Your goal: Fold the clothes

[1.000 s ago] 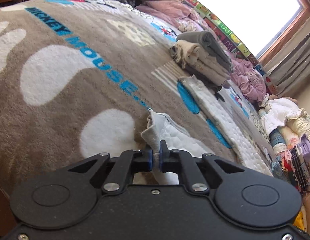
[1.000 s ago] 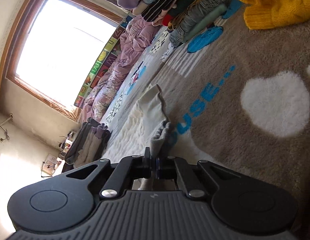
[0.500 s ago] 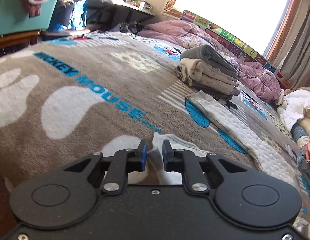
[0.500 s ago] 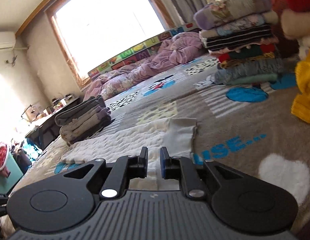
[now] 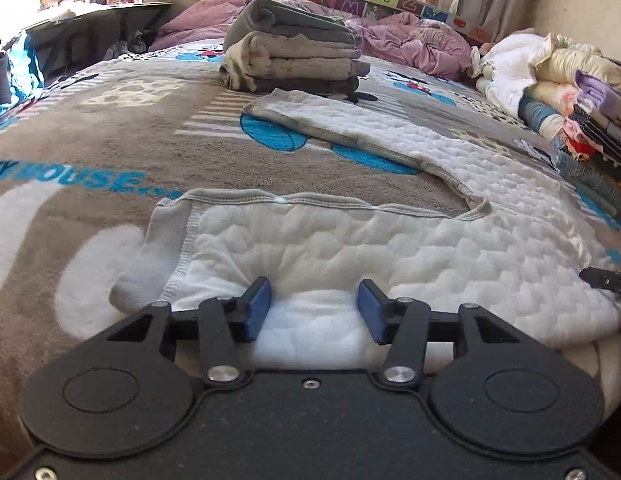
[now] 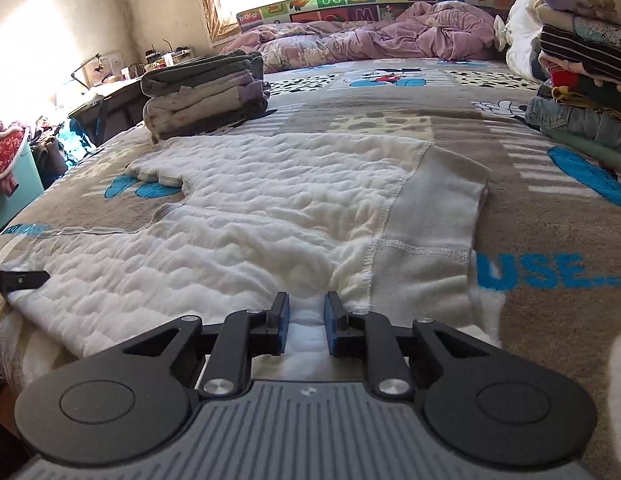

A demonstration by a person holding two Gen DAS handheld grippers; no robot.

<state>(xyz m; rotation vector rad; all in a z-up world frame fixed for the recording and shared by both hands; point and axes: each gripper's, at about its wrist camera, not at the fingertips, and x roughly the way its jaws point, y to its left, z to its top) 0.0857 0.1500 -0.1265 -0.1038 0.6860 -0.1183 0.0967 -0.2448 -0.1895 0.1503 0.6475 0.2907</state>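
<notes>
Garment (image 5: 350,248), a white quilted baby top, has just been released and is laid flat on the Mickey Mouse blanket (image 5: 90,148) of the bed. Jaws of left tool (image 5: 313,310) were opened wide, right tool (image 6: 306,320) narrowly; nothing gripped, fabric merely beneath. No containers holding anything are visible; folding is judged ready to start.

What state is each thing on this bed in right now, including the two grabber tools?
White quilted garment: spread flat on the blanket, unfolded.
Left gripper: jaws open, just been opening, garment edge between them, not pinched.
Right gripper: jaws slightly open, just been opening, cloth between them, released.
Grey and beige stack: folded, piled neatly.
Purple duvet: crumpled.
</notes>
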